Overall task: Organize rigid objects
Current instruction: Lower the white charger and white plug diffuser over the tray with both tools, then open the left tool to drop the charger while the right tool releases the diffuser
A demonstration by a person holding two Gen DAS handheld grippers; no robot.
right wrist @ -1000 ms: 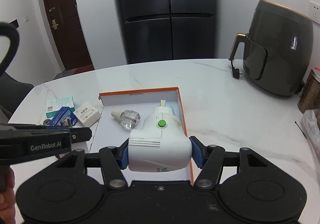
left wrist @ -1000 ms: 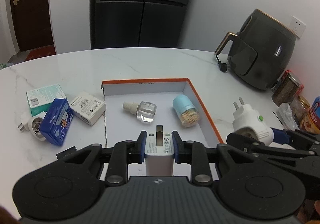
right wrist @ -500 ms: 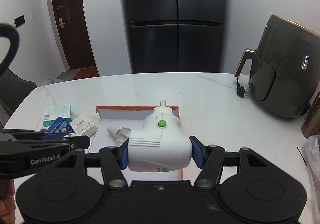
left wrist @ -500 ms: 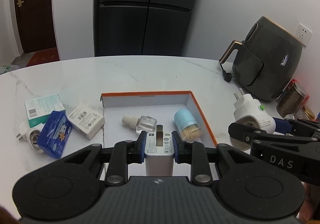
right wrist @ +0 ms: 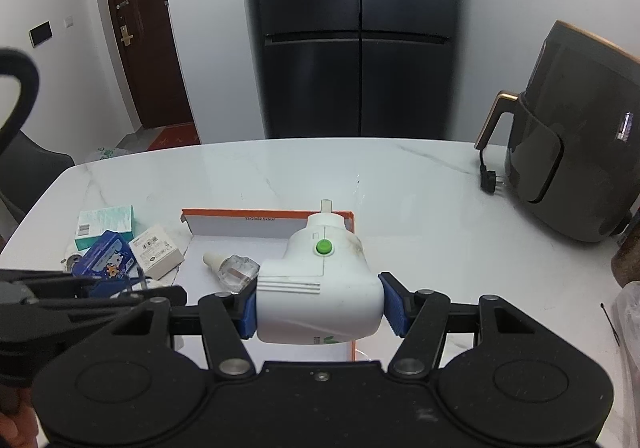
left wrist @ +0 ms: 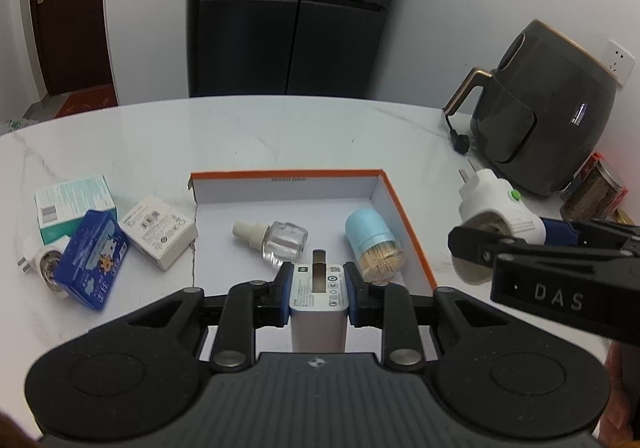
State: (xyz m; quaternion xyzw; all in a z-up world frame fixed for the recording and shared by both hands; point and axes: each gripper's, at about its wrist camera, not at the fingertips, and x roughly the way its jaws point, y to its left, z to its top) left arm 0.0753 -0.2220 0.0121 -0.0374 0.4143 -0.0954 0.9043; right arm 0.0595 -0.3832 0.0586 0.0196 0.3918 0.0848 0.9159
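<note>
Item one: white charger block (left wrist: pixel 318 290). You are gripping it in your left gripper (left wrist: pixel 318 284), blue pads pressing on both its sides, its flat prongs pointing forward. It is hanging above the near, open side of the orange-rimmed box (left wrist: pixel 404 204), low over the white floor.

Item two: white plug-in unit (right wrist: pixel 320 288) with a green button and a round pin at its front. You are clamping it in your right gripper (right wrist: pixel 320 306), jaws standing wide around its broad body. It is sitting over the box's right wall (right wrist: pixel 352 224).

Box contents: a clear refill bottle (left wrist: pixel 276 238) lying on its side at centre and a blue-capped toothpick holder (left wrist: pixel 374 244) lying against the right wall. The floor's left half and back strip are lying bare.

Left of the box, on the marble table (left wrist: pixel 260 132): a white carton (left wrist: pixel 158 232) just beside the box edge, a blue tin (left wrist: pixel 94 258) leaning on a second white plug (left wrist: pixel 40 260), and a teal carton (left wrist: pixel 74 204) behind them. The wide table beyond the box is standing free up to the air fryer (left wrist: pixel 548 120) at right.

View differences: only the left wrist view is showing the toothpick holder, which the plug-in unit is hiding in the right wrist view, and the jars (left wrist: pixel 596 194) beside the fryer. Only the right wrist view is showing a dark chair (right wrist: pixel 28 172) past the table's left edge.
</note>
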